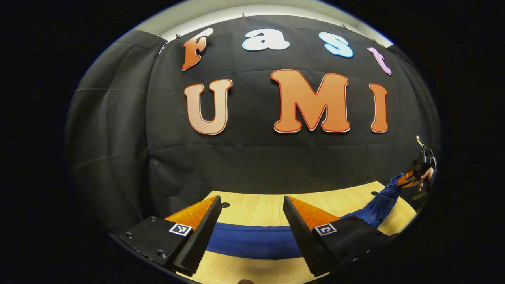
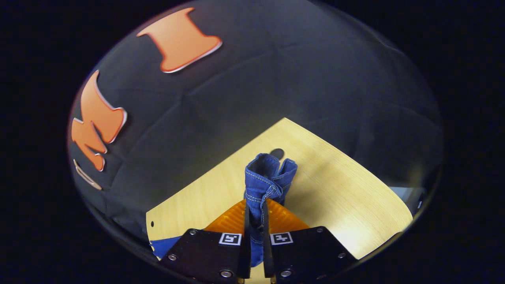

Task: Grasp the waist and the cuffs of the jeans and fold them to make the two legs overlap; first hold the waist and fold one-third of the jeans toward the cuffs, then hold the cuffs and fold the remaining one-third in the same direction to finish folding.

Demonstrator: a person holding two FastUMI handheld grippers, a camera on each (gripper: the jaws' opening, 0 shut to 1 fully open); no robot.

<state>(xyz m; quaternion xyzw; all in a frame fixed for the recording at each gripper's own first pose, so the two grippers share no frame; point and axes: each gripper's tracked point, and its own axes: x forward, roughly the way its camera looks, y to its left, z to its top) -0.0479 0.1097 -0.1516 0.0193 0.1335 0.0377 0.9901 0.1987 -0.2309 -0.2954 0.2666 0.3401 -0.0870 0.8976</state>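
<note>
Pinching one pair of jeans (image 2: 263, 182), the right gripper (image 2: 255, 221) (left gripper (image 1: 252, 221) spread wide)

In the left gripper view, the jeans (image 1: 252, 238) run behind both of the left gripper's (image 1: 252, 217) spread fingers, which hide where the cloth ends on either side. The right gripper (image 1: 410, 178), far off at the edge, is too small to tell its grip. In the right gripper view, the fingers cover the pinched denim's lower part.
</note>
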